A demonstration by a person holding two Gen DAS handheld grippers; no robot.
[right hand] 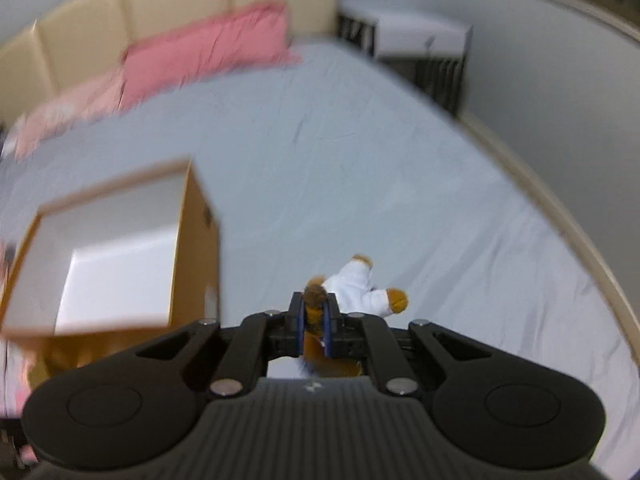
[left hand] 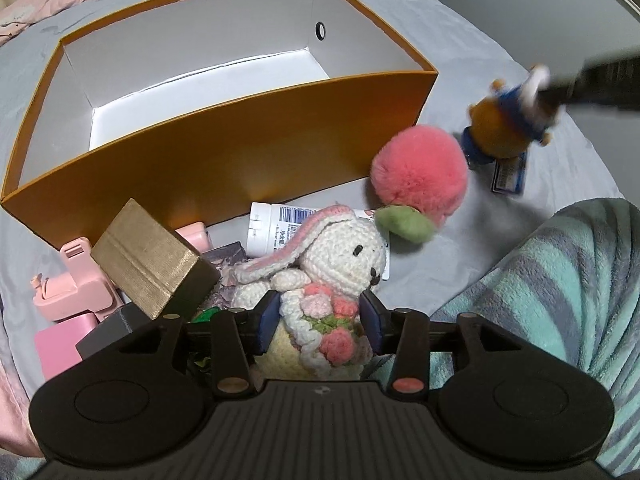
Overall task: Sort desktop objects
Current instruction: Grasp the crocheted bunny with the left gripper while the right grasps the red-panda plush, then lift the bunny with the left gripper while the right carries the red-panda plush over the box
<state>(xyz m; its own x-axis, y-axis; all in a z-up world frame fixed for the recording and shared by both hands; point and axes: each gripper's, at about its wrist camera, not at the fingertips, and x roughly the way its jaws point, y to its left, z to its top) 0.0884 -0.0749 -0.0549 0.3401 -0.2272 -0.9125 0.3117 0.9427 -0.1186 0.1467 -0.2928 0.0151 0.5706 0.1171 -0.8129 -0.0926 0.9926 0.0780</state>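
An open orange box (left hand: pixel 224 136) with a white inside lies on the grey bed sheet; it also shows in the right wrist view (right hand: pixel 196 240). My left gripper (left hand: pixel 318 320) has its jaws around a white crochet bunny (left hand: pixel 340 260) holding flowers; the pads touch its sides. My right gripper (right hand: pixel 314 320) is shut on a brown plush bear (right hand: pixel 360 284) in white and blue, held above the sheet. In the left wrist view the bear (left hand: pixel 508 120) hangs blurred from the right gripper's fingers (left hand: pixel 592 84). A pink fluffy peach (left hand: pixel 420 172) lies beside the box.
A gold-topped black box (left hand: pixel 152 260), pink plastic items (left hand: pixel 76 284) and a white labelled tube (left hand: pixel 280 228) lie in a pile left of the bunny. A striped fleece sleeve (left hand: pixel 560 288) is at the right. Pink pillows (right hand: pixel 208 52) and a headboard lie beyond.
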